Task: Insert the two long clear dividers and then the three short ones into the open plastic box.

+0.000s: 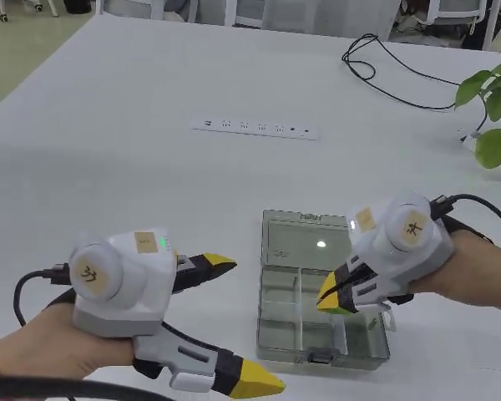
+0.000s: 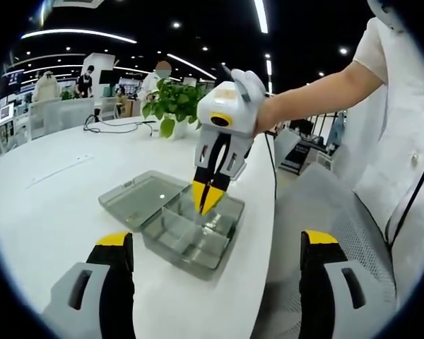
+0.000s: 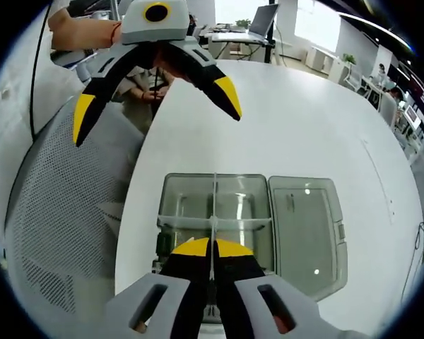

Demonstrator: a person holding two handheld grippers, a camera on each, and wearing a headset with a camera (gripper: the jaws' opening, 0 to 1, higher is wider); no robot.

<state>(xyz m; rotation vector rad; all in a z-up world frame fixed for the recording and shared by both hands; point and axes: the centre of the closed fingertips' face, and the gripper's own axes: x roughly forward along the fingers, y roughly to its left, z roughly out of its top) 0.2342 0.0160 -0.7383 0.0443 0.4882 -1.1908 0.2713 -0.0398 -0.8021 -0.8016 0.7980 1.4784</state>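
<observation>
The right tool (image 1: 334,299), jaws pinched shut on a clear divider (image 3: 213,201), hangs over the open plastic box (image 1: 292,354) on the white table (image 1: 108,184). The divider stands upright inside the box, crossing a second divider (image 3: 184,222). The left tool (image 1: 246,326), spread wide and empty, hovers at the box's 9 o'clock. A power strip (image 1: 255,127) lies at 12 o'clock, with a potted plant (image 1: 493,109) and a black cable (image 1: 392,75) toward 2 o'clock.

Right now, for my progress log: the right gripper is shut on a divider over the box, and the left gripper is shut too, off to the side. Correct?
Not quite: the left gripper is open, jaws spread wide, as the right gripper view shows. The rest holds: the right gripper is shut on a divider over the box.
</observation>
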